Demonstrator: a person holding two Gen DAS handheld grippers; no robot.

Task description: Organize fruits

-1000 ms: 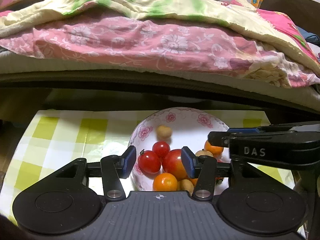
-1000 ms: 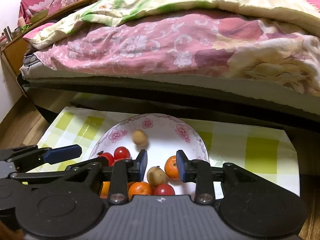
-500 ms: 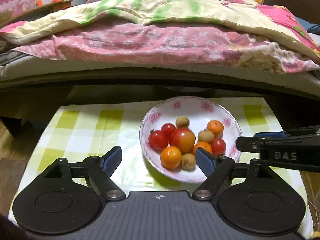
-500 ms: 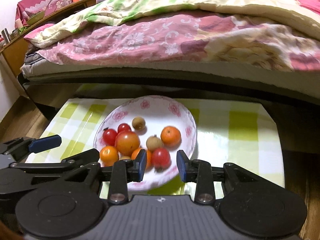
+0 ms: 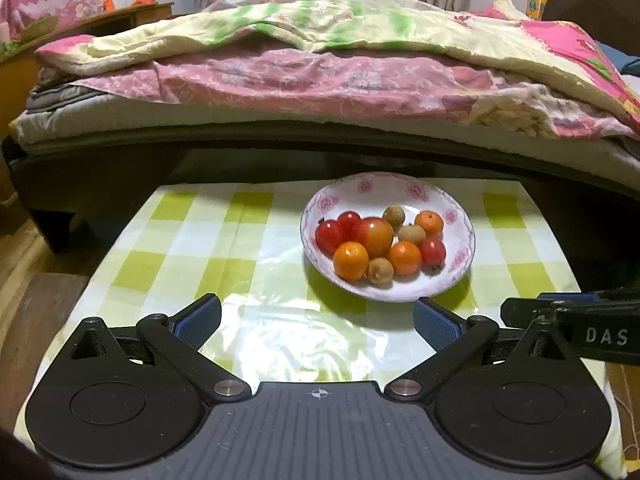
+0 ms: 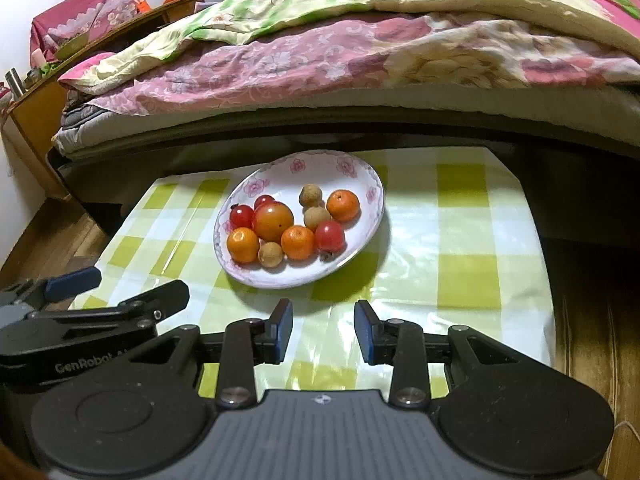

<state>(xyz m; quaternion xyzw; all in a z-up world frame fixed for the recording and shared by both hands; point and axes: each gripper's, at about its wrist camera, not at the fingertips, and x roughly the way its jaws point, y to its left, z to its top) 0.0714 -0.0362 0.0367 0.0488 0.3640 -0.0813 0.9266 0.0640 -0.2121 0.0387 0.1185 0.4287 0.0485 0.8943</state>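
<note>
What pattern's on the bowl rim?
Pink flowers on white, around the bowl rim; clearest in the right wrist view.

A bowl (image 5: pixel 460 216) stood on the surface (image 5: pixel 200 240), toward its far edge, with the fruits (image 5: pixel 376 236) clustered inside it. A bed (image 5: pixel 320 92) ran behind the surface. Both claws, left (image 5: pixel 316 320) and right (image 6: pixel 323 330), lay before the bowl, apart from it.

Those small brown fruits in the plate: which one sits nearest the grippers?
The brown fruit at the plate's front edge, wedged between two oranges; the other two lie farther back.
</note>
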